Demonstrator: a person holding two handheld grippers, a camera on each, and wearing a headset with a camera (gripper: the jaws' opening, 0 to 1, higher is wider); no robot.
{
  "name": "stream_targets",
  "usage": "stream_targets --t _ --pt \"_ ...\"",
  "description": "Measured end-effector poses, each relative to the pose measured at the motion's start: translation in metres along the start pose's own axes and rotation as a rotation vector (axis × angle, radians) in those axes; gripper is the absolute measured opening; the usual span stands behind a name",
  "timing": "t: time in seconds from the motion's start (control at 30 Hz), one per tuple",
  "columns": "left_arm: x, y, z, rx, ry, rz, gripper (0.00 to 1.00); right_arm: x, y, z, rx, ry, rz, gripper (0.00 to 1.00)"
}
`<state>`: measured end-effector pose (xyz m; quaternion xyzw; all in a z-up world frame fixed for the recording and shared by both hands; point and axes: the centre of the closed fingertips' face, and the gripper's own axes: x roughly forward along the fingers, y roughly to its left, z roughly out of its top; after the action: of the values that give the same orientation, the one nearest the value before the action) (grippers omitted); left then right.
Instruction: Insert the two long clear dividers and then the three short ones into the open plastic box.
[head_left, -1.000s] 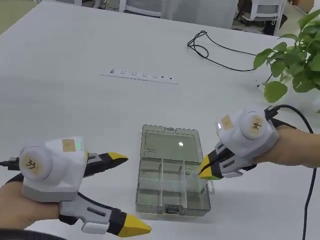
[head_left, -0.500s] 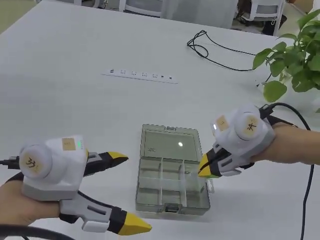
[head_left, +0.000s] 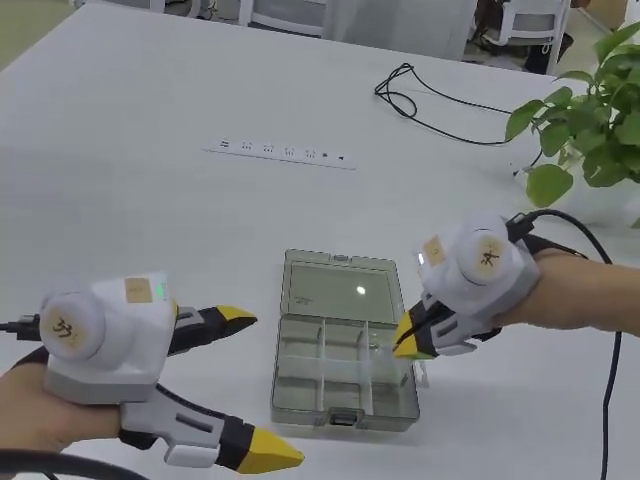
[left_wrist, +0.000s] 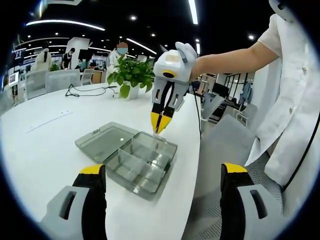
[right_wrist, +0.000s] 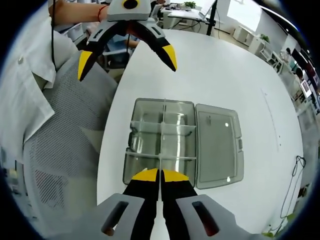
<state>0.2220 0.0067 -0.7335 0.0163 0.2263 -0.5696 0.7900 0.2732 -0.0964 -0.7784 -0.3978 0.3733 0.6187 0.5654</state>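
The open box (head_left: 346, 412) lies on the white table (head_left: 150, 210), lid (head_left: 340, 290) folded flat on the far side. Clear dividers (right_wrist: 162, 127) stand inside the base and split it into compartments. The right gripper (head_left: 408, 342) sits at the box's right edge with its jaws closed together, tips just above the rim; whether they pinch a clear divider cannot be told. The left gripper (head_left: 255, 388) hangs left of the box, apart from it, jaws spread wide and empty.
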Motion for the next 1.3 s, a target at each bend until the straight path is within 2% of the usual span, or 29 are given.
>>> stream_targets --t 0.07,0.23,0.5,1.0,1.3 --pt "0.000 0.000 0.000 -0.001 0.001 0.002 0.97 0.003 0.001 -0.003 0.043 -0.009 0.016 0.02" --pt "0.000 0.000 0.001 -0.001 -0.004 0.002 0.97 0.006 0.000 -0.004 0.070 -0.031 0.028 0.02" --pt "0.000 0.001 0.000 -0.005 -0.003 0.001 0.97 0.008 0.001 -0.005 0.077 -0.049 0.030 0.02" --pt "0.000 0.002 -0.002 -0.009 0.003 0.004 0.98 0.025 0.001 -0.011 0.056 -0.072 -0.004 0.03" --pt "-0.001 0.005 -0.005 -0.008 0.014 0.007 0.99 0.034 0.001 -0.014 0.041 -0.052 -0.016 0.03"
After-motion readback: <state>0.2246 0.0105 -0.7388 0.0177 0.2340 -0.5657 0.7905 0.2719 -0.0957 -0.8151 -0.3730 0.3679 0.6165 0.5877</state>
